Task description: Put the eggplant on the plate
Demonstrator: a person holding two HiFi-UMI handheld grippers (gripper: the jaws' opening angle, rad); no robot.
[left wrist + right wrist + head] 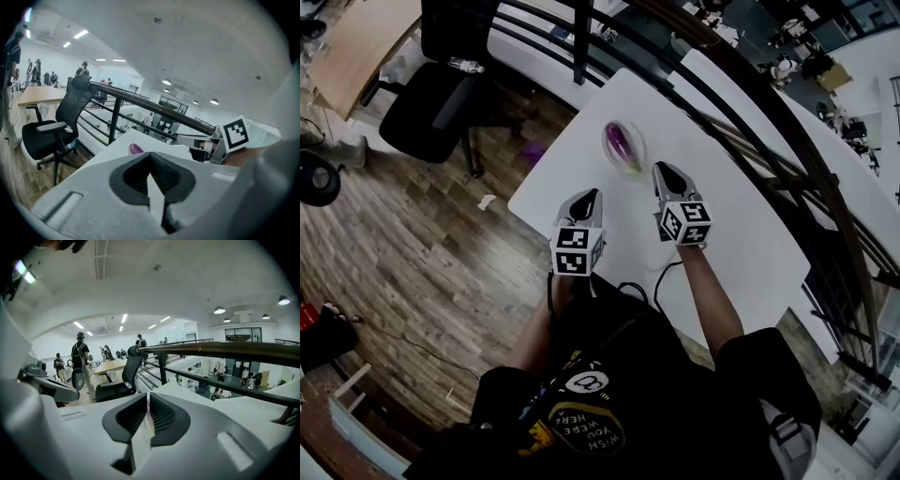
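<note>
Since placing looks complete, purple oblong eggplant lies on clear round plate.
Left claw, right claw near plate: pressed together, empty.

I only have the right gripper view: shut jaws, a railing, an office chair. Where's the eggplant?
Observer: Head view shows the eggplant lying on the plate, on the table.
Operator: Other side holding anything?
Observer: No. The left gripper is shut and empty.
Operator: Where's mine relative to the plate?
Observer: In the head view the right gripper sits just right of the plate, clear of the eggplant.
</note>
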